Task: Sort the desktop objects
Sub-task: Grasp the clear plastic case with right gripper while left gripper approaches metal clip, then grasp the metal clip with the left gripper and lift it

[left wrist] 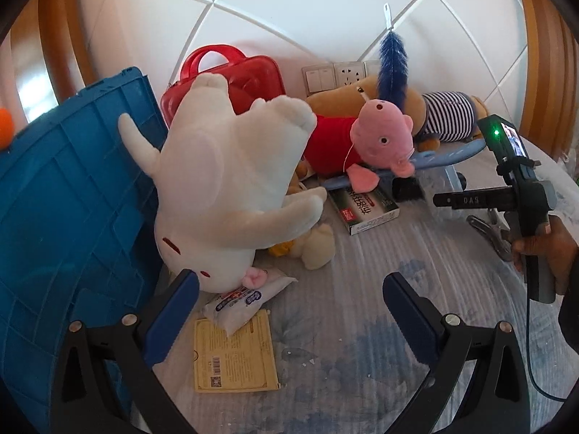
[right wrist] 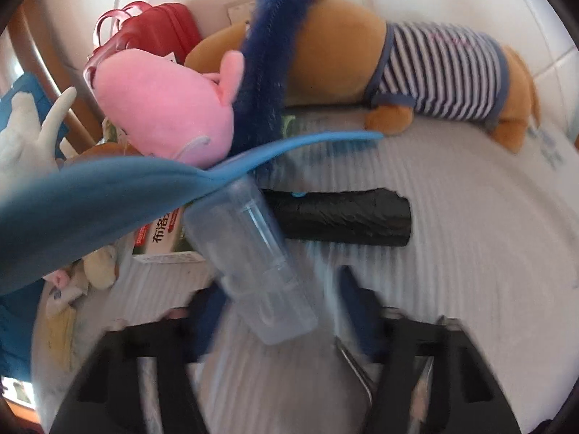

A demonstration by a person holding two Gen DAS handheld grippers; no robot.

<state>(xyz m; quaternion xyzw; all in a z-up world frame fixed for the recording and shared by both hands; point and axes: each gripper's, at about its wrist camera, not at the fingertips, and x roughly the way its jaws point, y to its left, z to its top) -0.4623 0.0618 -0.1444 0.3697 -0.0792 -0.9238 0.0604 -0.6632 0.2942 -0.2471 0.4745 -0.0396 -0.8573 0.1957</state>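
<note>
Two blue pads (left wrist: pixel 173 318) of the left gripper (left wrist: pixel 289 311) stand wide apart at the bottom of the left wrist frame, holding nothing, low over the patterned tablecloth (left wrist: pixel 343 361). In the blurred right wrist view, the right gripper (right wrist: pixel 278 289) has a clear plastic container (right wrist: pixel 253 264) lying between its fingers; the blur hides whether they clamp it.

The likely trouble is at that container. It looks slick and rounded, so a skewed squeeze could shoot it out. Its far end sits under a light blue plastic piece (right wrist: pixel 108 195), which runs beneath the pink pig plush (right wrist: pixel 163 119). A hasty pull could drag that piece and tumble the pig onto the black roll (right wrist: pixel 343 217) or the green box (left wrist: pixel 365 209).

At left centre of the left wrist frame, a white rabbit plush (left wrist: pixel 231 181) leans head-down on a tilted blue crate (left wrist: pixel 72 199), just above the left pad. A nudge could topple it onto the wipes packet (left wrist: pixel 246 296) and yellow card (left wrist: pixel 231 354).

The things to sort lie scattered along the wall, the striped-shirt dog plush (right wrist: pixel 434 61) among them at upper right.

At the right edge of the left wrist frame, a hand (left wrist: pixel 542 249) grips the right gripper's handle from below, aiming it leftward at the pile.
</note>
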